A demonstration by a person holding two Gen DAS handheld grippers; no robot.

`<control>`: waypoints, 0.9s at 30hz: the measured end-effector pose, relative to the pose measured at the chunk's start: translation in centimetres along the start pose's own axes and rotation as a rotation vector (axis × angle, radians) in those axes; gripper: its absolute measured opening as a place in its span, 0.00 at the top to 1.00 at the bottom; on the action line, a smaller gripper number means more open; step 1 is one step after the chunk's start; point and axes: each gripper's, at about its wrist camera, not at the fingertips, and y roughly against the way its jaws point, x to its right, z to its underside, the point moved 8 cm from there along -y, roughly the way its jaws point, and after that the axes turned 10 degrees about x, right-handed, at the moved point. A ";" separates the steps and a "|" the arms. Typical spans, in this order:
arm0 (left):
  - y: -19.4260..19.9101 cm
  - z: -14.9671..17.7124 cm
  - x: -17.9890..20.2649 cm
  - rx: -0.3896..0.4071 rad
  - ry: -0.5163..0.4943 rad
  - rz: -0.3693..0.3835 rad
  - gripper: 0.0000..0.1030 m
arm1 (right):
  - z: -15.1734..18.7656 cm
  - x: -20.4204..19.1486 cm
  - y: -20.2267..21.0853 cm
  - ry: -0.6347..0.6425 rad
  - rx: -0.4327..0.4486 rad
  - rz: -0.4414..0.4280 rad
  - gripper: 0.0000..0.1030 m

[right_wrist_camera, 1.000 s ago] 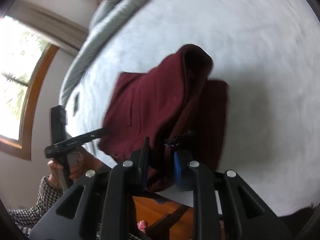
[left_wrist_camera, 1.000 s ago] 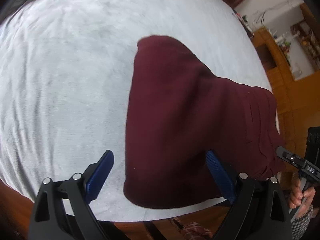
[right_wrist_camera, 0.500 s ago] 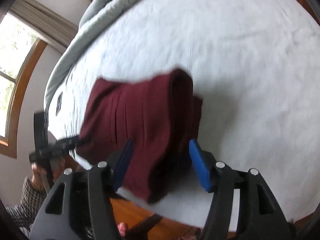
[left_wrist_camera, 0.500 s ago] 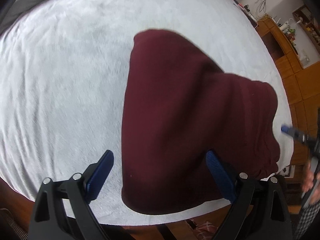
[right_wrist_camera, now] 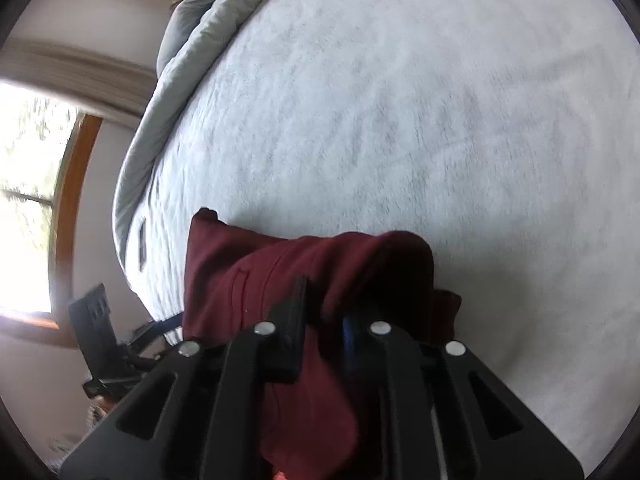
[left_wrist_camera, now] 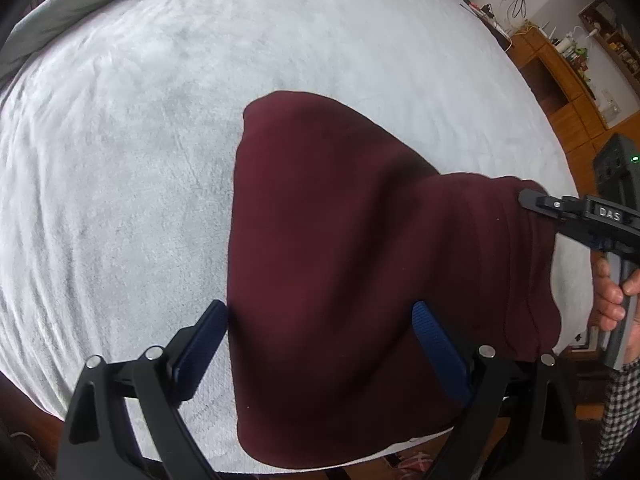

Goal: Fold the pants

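Pants, dark red and partly folded, lie on the near part of a bed covered with a pale fleecy blanket, close to its edge. Their long axis runs from the near edge away across the bed, and one side bunches up toward the right gripper. Its fingers are closed tight on a fold of that cloth. The left gripper hovers over the pants, fingers spread wide, holding nothing.

You've got one readable mark: white "DAS" lettering on the black body of the right hand-held gripper, seen from the left wrist camera. Nothing else is legible.
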 end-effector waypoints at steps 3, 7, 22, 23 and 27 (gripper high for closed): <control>0.3 -0.3 0.0 0.025 -0.014 -0.019 0.09 | -0.6 -0.4 1.9 0.032 0.043 0.035 0.91; 1.6 0.1 1.3 0.073 -0.059 -0.031 0.09 | -0.2 1.9 2.1 -0.014 0.049 0.102 0.91; 2.9 -0.4 2.5 0.125 -0.108 -0.067 0.09 | 4.4 1.1 5.5 0.068 0.034 0.169 0.42; 3.0 -0.2 2.5 0.127 -0.106 -0.069 0.09 | 5.3 0.9 5.9 0.073 0.023 0.174 0.40; 3.6 -0.1 2.4 0.132 -0.102 -0.072 0.09 | 8.6 0.6 6.6 0.046 -0.018 0.170 0.30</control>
